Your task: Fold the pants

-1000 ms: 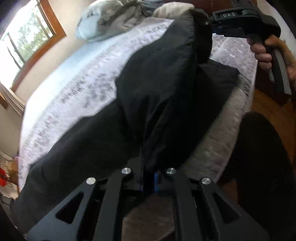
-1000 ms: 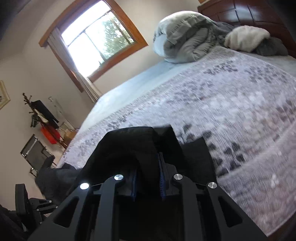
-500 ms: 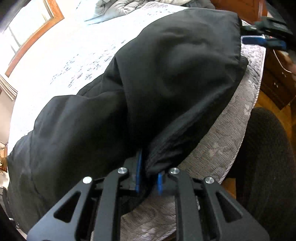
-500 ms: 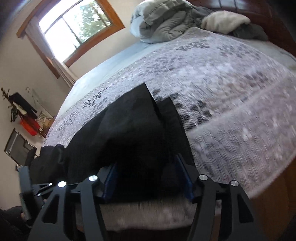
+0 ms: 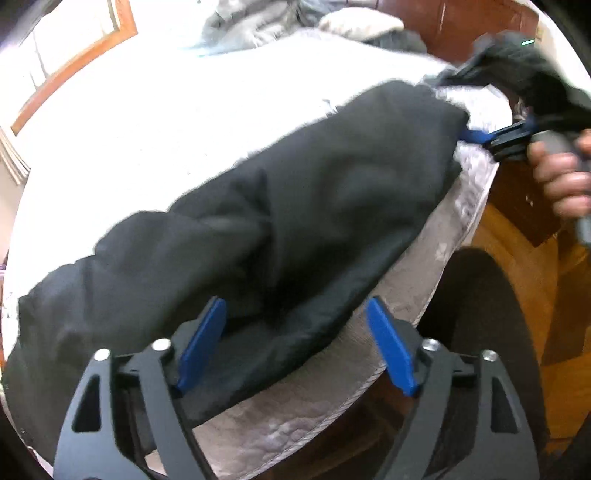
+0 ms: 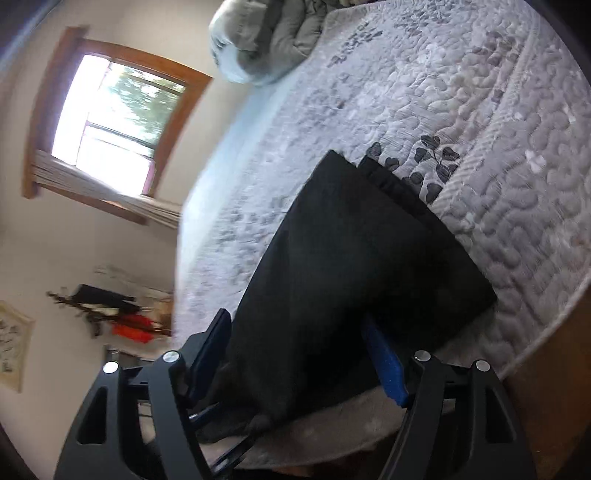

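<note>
Black pants [image 5: 288, 206] lie folded lengthwise on the grey patterned bedspread [image 5: 207, 122], along the bed's near edge. My left gripper [image 5: 295, 339] is open, its blue pads on either side of the pants' near end without gripping. The right gripper [image 5: 491, 138] shows at the far end in the left wrist view, held by a hand. In the right wrist view my right gripper [image 6: 295, 354] is open and straddles the pants [image 6: 354, 258], which lie flat on the bedspread [image 6: 480, 129].
A grey duvet and pillows [image 6: 266, 33] are piled at the head of the bed. A wooden headboard and nightstand [image 5: 517, 192] stand to the right, above a wooden floor [image 5: 517, 266]. A window [image 6: 110, 122] and a coat rack [image 6: 107, 310] are on the far wall.
Both grippers held the pants lifted a second ago. The pants were laid on the bed, then the right gripper opened and after it the left; both have released the cloth.
</note>
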{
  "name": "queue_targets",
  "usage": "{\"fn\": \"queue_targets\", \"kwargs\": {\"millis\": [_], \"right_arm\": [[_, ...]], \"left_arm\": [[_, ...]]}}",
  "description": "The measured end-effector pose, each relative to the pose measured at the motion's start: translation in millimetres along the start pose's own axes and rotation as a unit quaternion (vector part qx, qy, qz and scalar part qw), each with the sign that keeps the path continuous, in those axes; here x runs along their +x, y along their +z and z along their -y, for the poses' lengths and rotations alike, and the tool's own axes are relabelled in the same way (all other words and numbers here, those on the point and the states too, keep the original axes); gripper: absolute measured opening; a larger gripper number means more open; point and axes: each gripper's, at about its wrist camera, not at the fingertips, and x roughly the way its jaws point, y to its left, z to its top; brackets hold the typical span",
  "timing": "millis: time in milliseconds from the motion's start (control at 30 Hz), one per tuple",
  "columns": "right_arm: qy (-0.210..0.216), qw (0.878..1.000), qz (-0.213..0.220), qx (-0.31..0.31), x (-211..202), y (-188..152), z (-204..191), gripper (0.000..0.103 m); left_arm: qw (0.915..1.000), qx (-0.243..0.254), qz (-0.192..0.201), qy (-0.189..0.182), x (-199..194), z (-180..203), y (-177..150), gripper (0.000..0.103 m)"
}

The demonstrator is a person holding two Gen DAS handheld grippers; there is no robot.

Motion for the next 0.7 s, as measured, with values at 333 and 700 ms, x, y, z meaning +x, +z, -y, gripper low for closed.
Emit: {"fn": "queue_targets", "kwargs": {"millis": [333,700], "right_arm": [[-0.03,0.984,0.066,-0.165,4.4,2.9,-62.8,0.006],[-0.136,0.986,-0.024,-0.098,21.6,-15.3,20.7,0.015]], "left_arm": [[0.9898,-0.138,-0.033,0.011,4.9,-55.1,-11.6,0.085],[0.9783,-0.197,-0.06,0.023,8.7,-85.4,-39.7,0.086]]}}
